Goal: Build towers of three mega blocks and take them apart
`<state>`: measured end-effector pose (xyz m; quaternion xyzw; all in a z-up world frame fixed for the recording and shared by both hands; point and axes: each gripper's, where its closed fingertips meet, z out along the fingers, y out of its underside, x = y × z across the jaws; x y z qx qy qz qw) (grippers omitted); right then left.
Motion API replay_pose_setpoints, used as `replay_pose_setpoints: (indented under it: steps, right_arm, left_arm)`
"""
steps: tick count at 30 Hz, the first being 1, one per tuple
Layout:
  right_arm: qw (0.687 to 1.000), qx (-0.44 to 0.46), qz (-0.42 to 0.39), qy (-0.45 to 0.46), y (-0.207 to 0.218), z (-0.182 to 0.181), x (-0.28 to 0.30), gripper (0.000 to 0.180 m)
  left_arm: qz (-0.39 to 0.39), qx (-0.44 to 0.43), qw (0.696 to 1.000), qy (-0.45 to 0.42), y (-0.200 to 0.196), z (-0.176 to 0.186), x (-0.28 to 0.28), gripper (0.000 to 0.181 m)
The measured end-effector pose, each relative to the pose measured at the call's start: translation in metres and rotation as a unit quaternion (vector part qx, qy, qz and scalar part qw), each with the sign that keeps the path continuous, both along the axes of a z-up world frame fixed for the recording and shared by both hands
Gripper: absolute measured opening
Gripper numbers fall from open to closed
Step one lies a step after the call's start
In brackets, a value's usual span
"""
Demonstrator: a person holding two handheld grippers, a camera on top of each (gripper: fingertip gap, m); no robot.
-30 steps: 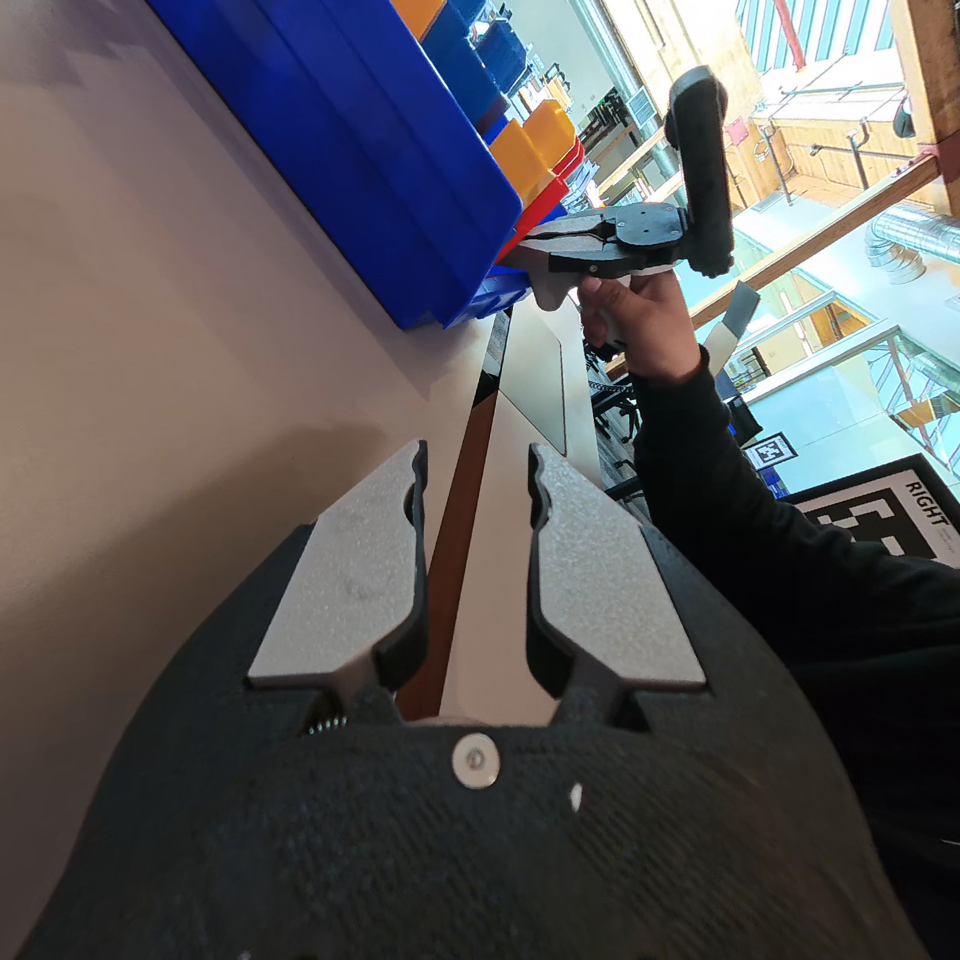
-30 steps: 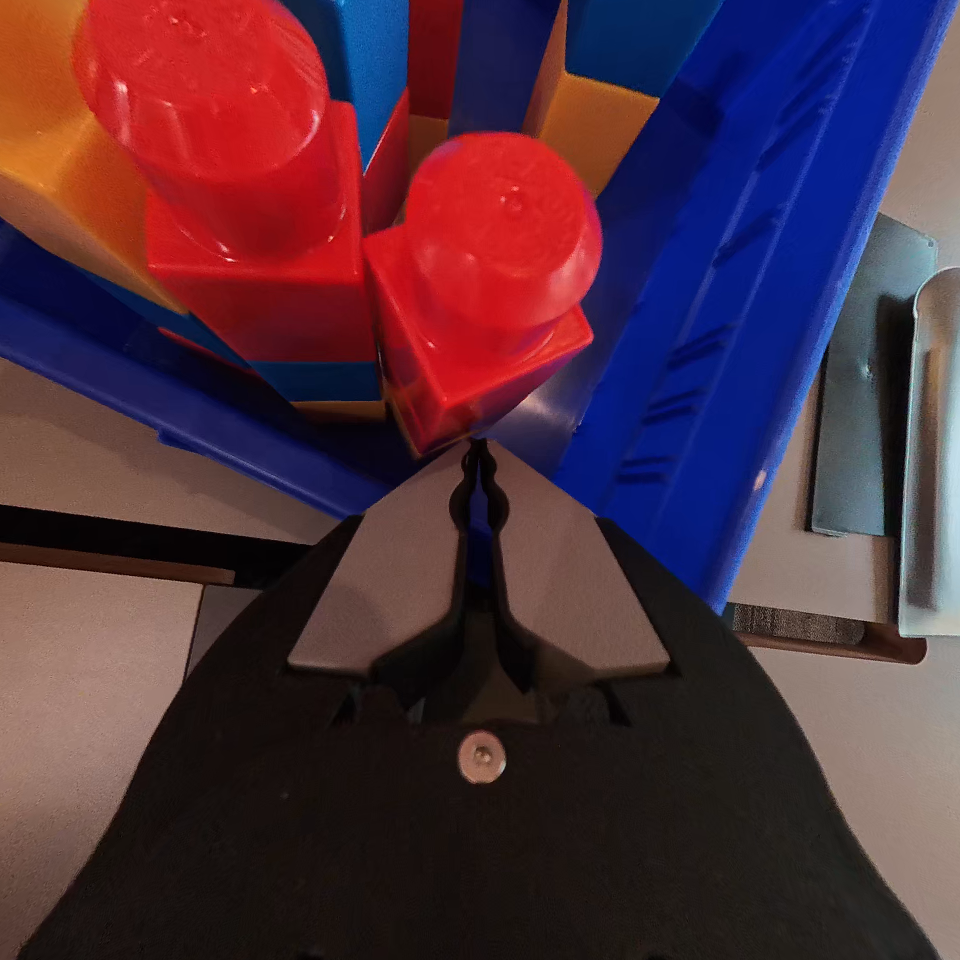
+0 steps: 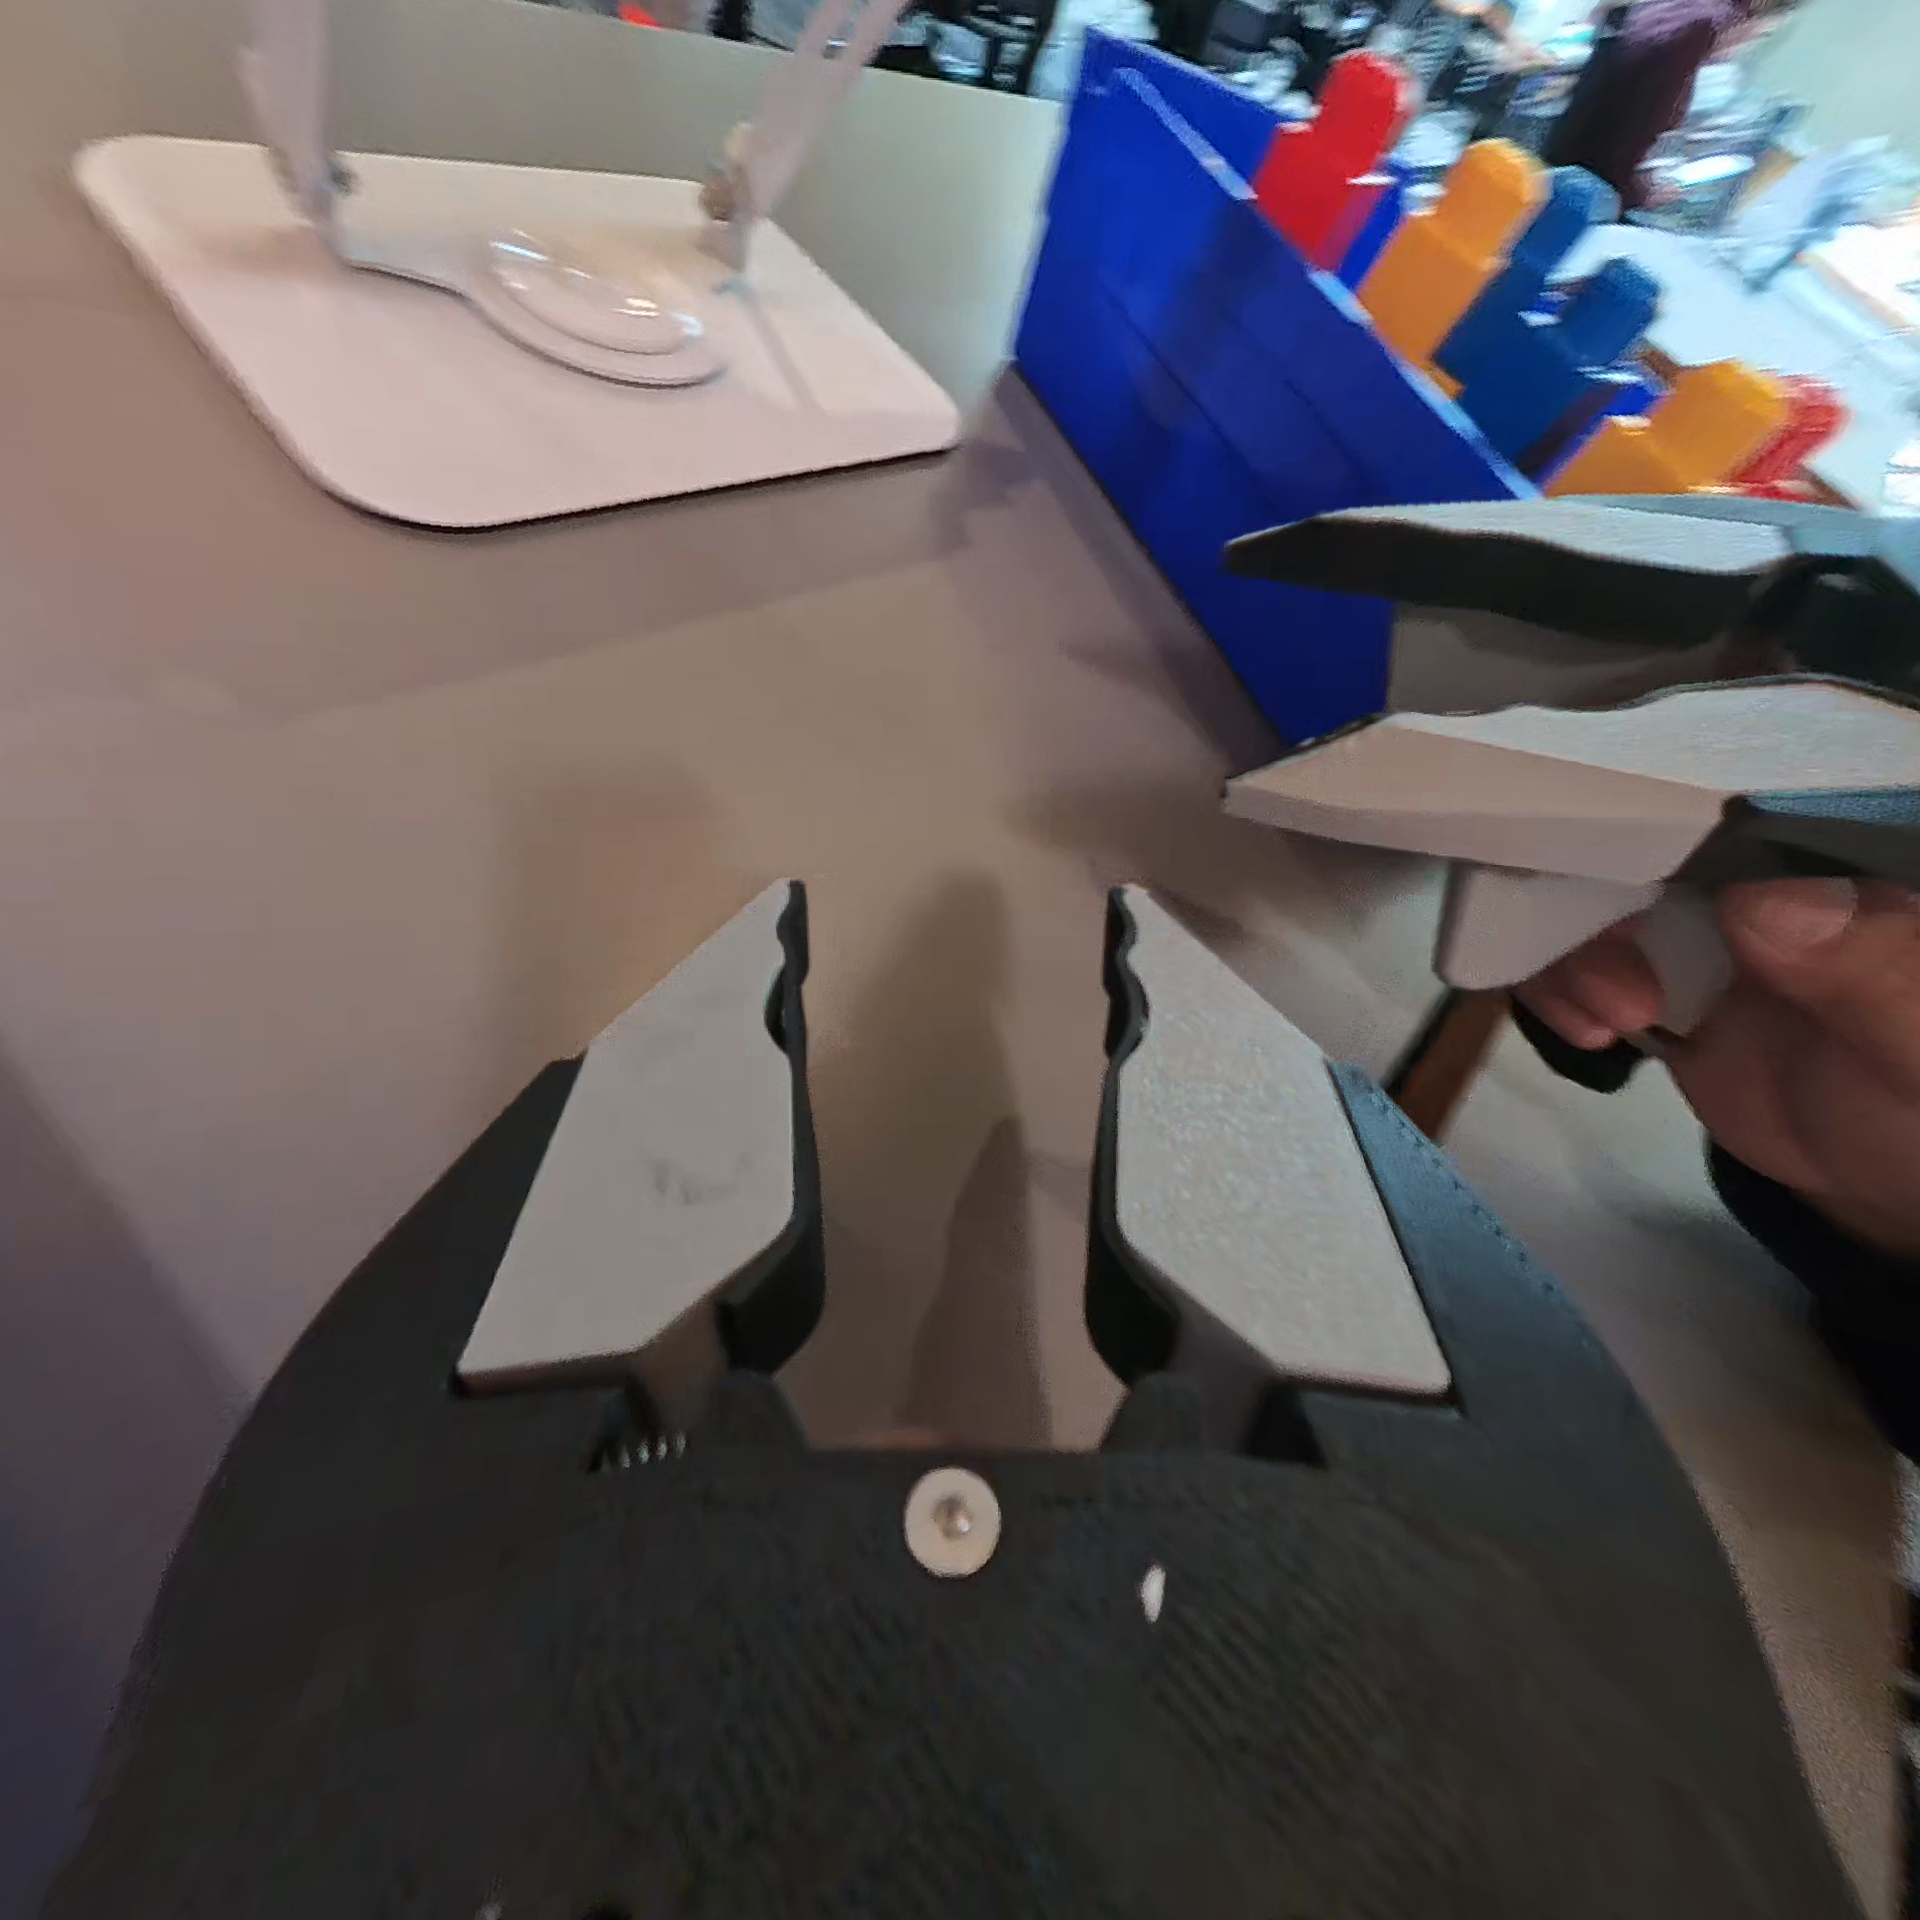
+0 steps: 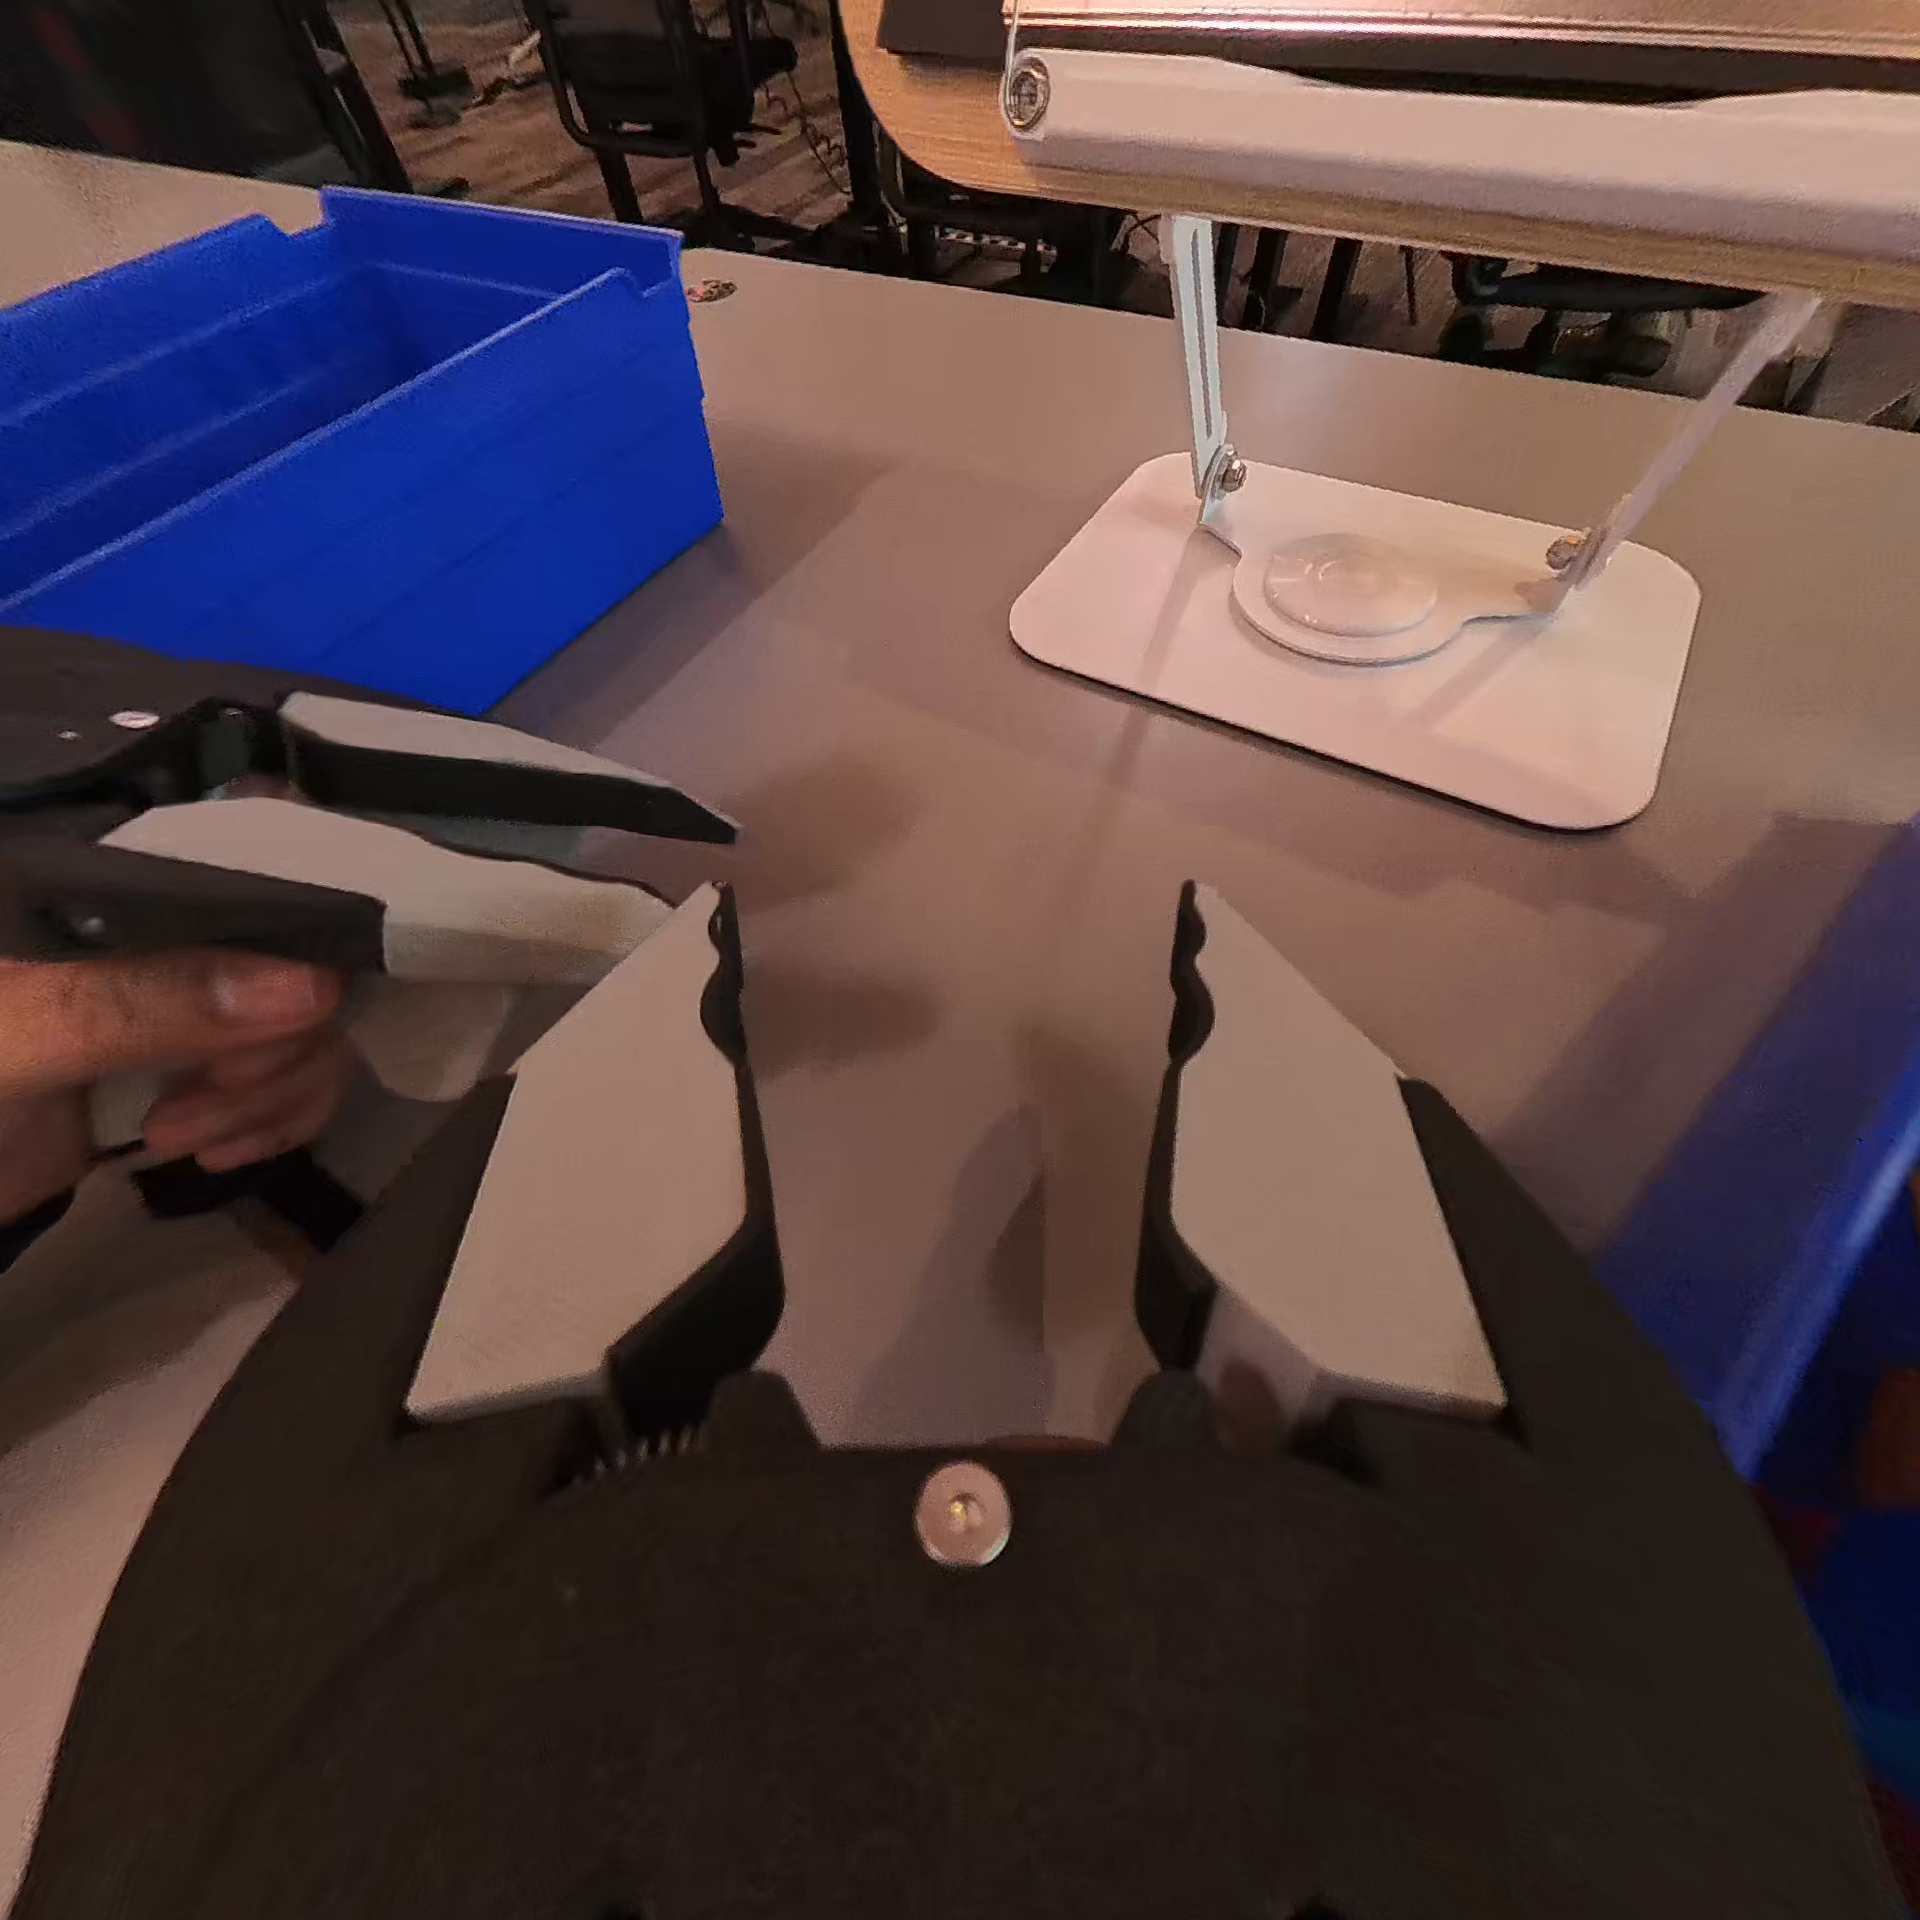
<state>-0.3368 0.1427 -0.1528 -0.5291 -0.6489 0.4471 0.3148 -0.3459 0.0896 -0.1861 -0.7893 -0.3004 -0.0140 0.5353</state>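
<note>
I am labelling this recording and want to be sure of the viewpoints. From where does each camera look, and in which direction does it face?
Left wrist view: sits on the left tool, faces across the grey table; the right tool and a hand show.
Right wrist view: sits on the right tool, faces the same table; the left tool and a hand show.
Shared: the white stand base; both tools open, empty.
</note>
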Motion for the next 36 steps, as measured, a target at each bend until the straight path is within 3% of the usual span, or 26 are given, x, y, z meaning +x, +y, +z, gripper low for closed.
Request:
replay_pose_setpoints:
  steps: [1,5,36]
  right_arm:
    - [1.000,0.004,-0.001,0.001,0.000,-0.003,-0.007,0.082]
    - [0.999,0.041,-0.001,-0.020,0.003,-0.027,-0.020,0.082]
    - [0.995,0.059,0.020,-0.077,0.001,-0.057,-0.007,0.085]
  left_arm:
    - [0.030,-0.019,0.999,0.012,-0.005,-0.004,-0.009,0.057]
    - [0.098,-0.086,0.989,0.071,-0.020,-0.011,-0.031,0.058]
    - [0.113,-0.097,0.980,0.134,-0.022,-0.003,-0.029,0.060]
